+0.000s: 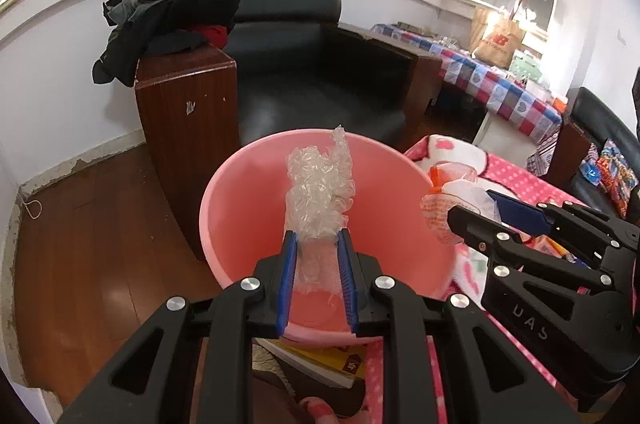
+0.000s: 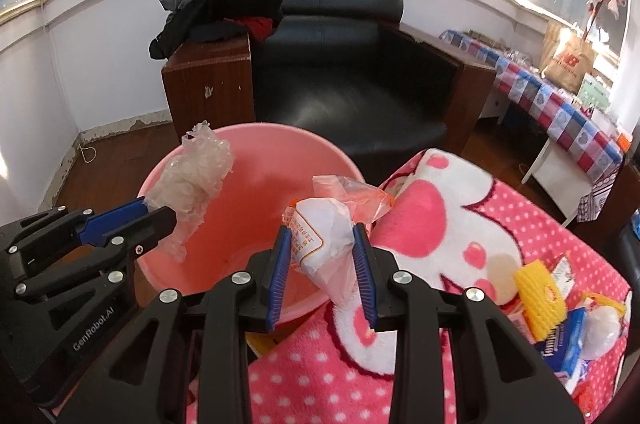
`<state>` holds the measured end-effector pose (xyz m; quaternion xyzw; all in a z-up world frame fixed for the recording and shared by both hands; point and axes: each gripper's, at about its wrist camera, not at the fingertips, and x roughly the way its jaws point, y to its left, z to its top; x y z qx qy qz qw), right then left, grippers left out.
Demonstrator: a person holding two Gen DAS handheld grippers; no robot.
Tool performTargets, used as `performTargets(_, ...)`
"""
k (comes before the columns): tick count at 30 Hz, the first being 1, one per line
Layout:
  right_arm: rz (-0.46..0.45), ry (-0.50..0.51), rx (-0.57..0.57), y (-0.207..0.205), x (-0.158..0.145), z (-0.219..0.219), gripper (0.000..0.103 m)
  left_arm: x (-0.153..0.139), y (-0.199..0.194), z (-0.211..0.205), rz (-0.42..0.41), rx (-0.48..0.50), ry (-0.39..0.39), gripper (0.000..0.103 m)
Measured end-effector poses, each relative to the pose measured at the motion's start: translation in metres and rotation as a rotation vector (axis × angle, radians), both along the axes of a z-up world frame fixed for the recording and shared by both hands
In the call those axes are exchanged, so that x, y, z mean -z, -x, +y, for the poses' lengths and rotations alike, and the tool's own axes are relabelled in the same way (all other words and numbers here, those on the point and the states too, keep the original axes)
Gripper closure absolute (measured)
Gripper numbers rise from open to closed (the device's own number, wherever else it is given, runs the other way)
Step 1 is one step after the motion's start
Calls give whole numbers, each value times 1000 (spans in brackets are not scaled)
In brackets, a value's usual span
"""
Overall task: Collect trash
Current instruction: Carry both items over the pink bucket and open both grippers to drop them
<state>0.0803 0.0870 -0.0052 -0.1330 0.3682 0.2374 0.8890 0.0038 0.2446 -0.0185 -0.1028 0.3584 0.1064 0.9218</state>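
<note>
A crumpled wad of clear bubble wrap (image 1: 318, 192) sits at the frame's centre over the pink plastic basin (image 1: 240, 208), pinched between the narrowly parted blue pads of the left gripper (image 1: 317, 238). At the right edge, the right gripper (image 2: 322, 238) clamps a white-and-orange plastic wrapper (image 2: 326, 236) above the basin's rim. Beside it lies a pink polka-dot blanket (image 2: 500, 208); behind stands a black leather armchair (image 1: 304, 72).

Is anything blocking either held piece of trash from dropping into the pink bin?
Nothing visible. The bubble wrap in the left gripper and the plastic wrapper in the right gripper both hang over the open pink bin.
</note>
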Motion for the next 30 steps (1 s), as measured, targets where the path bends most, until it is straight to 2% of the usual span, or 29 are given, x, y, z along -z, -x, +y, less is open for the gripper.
performTargets(9, 97, 3, 8, -25, 21, 10, 71, 16, -21, 6, 87, -17, -22, 83)
performTargets(17, 97, 13, 4, -29, 28, 14, 71, 31, -36, 4, 158, 0, -13, 81)
performTargets(20, 99, 19, -4, -30, 28, 15, 71, 34, -37, 4, 171, -4, 1, 78)
performTargets(22, 111, 13, -14, -30, 29, 15, 67, 33, -36, 5, 172, -16, 4, 77)
performTargets(27, 135, 2, -18, -30, 31, 13, 61, 30, -31, 8, 165, -40, 0, 62)
performTargets(30, 139, -11, -25, -27, 29, 12, 61, 28, -28, 9, 161, -47, 0, 60)
